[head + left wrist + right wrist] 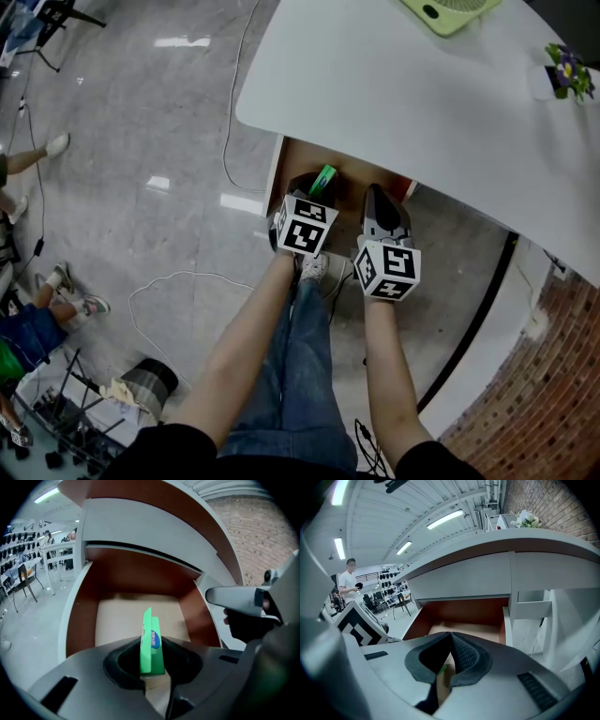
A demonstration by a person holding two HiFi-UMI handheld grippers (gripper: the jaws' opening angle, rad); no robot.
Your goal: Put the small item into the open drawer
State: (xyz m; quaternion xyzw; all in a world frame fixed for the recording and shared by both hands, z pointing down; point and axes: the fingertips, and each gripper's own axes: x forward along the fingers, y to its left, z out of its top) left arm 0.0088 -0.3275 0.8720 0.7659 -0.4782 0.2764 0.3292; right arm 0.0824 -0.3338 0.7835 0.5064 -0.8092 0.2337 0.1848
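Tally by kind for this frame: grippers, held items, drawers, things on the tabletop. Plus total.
Grippers: 2 (left gripper, right gripper)
Held items: 1 (green packet, in the left jaws)
Drawers: 1 (open drawer)
Tabletop things: 2 (green fan, potted flowers)
Total: 6

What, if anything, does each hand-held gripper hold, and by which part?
Left hand-held gripper pinches the green packet by its lower end; right hand-held gripper holds nothing.

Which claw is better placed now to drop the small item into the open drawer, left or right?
Left. The left claw is shut on the green packet and hangs over the bare floor of the open drawer. The right claw is shut with nothing between its jaws.
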